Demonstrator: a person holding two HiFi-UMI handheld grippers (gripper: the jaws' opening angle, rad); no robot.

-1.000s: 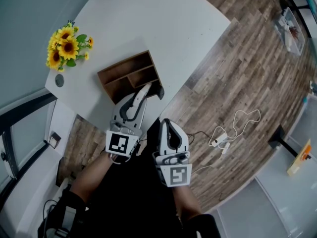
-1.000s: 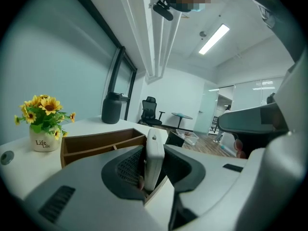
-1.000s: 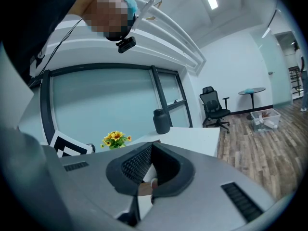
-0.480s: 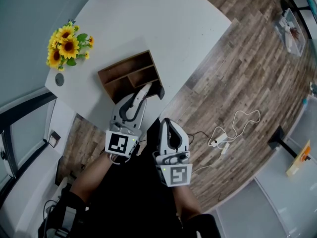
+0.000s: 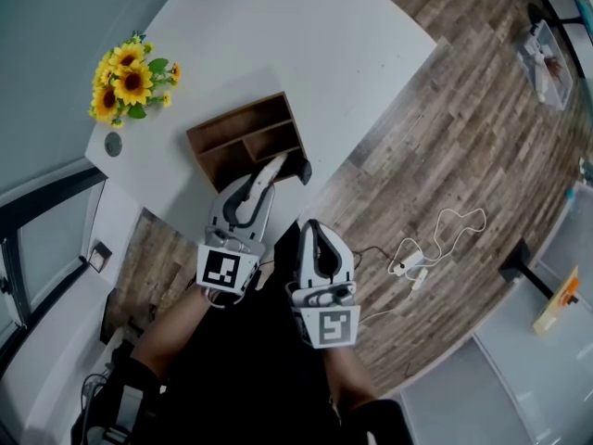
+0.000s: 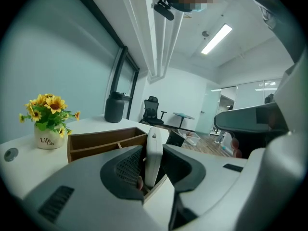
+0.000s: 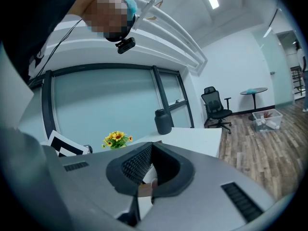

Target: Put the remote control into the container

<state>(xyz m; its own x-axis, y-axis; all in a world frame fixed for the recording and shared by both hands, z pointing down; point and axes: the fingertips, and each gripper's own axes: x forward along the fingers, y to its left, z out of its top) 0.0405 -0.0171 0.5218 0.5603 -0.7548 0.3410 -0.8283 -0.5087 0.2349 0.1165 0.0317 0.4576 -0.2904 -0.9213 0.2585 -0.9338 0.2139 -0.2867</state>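
A white remote control (image 6: 154, 150) stands on edge between the jaws of my left gripper (image 6: 153, 166), which is shut on it. In the head view the remote control (image 5: 271, 167) pokes out over the near edge of the wooden container (image 5: 243, 133), an open-topped box with dividers on the white table (image 5: 306, 44). From the left gripper view the container (image 6: 103, 139) lies just beyond the remote's tip. My right gripper (image 5: 311, 230) hangs short of the table's edge, over the floor, its jaws shut with nothing in them (image 7: 150, 178).
A pot of sunflowers (image 5: 128, 80) stands at the table's left corner, left of the container. A small black object (image 5: 302, 171) sits at the container's near right corner. A white cable with a plug (image 5: 413, 265) lies on the wooden floor to the right.
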